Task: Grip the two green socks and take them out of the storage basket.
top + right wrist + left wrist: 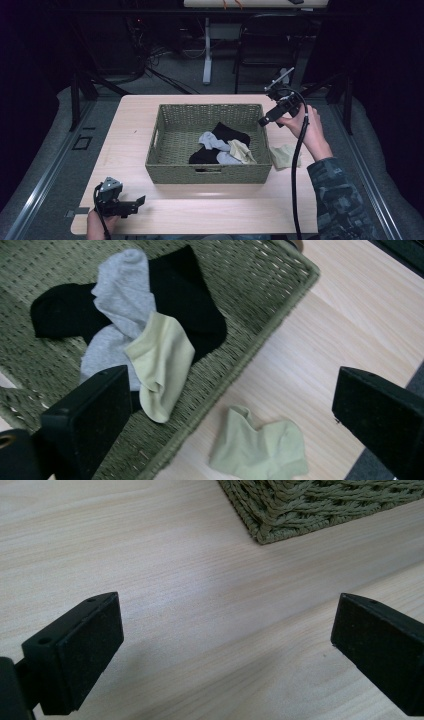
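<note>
In the high view, a woven basket (209,172) sits in the middle of a pale wooden table (130,125). Inside it lie a black sock (227,135), a grey sock (212,141) draped across it, and a pale yellow sock (241,151) towards the right wall. A second pale yellow sock (284,156) lies on the tabletop just beside the basket's right wall. The right gripper (266,120) is held above the basket's far right corner by a hand (305,127) in a camouflage sleeve (337,200), its black cable (296,175) hanging down across the table. The left gripper (140,202) rests low at the near left of the table, well apart from the basket. Beyond the table stand a chair (267,45) and a desk leg (207,50) on a grey floor.

The left gripper view looks along bare wood grain, with its jaws spread wide and nothing between them. A corner of the basket (300,510) shows at the top, near but not touching the jaws.

The right gripper view looks down at the basket's wall (260,325), which runs diagonally between the two yellow socks. The jaws are spread wide and hold nothing. The sock on the table (260,447) lies between them, lower in frame; the yellow sock in the basket (162,362) overlaps the grey one (122,295) and the black one (185,295), just beside the left jaw.
</note>
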`<state>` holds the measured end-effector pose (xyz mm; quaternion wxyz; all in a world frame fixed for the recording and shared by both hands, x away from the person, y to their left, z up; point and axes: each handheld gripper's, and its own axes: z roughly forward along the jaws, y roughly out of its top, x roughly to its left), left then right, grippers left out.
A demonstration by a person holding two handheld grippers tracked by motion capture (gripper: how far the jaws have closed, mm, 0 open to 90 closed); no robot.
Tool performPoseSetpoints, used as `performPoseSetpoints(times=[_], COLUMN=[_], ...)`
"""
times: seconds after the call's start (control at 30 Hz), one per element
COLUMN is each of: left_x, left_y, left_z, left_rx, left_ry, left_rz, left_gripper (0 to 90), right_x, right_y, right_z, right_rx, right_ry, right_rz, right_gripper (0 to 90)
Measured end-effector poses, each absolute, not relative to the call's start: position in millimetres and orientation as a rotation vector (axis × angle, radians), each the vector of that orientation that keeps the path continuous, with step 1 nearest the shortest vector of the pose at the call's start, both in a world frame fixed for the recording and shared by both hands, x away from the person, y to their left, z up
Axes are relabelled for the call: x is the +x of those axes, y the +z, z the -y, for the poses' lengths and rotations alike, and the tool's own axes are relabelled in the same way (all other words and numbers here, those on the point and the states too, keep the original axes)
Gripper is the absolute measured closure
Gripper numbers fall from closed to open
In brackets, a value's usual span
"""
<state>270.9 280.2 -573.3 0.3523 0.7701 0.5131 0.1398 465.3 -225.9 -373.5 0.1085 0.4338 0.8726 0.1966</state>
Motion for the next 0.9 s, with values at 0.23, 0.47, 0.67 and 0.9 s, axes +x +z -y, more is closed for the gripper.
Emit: performPoseSetpoints(times=[0.23, 0.47, 0.67, 0.9], left_x=[271, 271, 270, 270], left_y=[-573, -573, -573, -573], left_z=[-281, -280, -281, -281], left_rx=[1.992, 1.993, 1.986, 1.986], left_ry=[0.364, 0.363, 0.364, 0.363], left_rz=[-1.327, -1.327, -1.328, -1.327], left_gripper=[0.3, 0.4, 0.3, 0.3], right_x=[470, 475, 478, 481], right_y=[-375, -383, -395, -414], right_z=[199, 178, 159, 143], right_rx=[1.226, 1.198, 1.163, 1.148], right_ry=[0.546, 0.542, 0.524, 0.485], right_rz=[-2.601, -2.640, -2.698, -2.749], right_gripper=[0.0, 0.2, 5.7, 14.6])
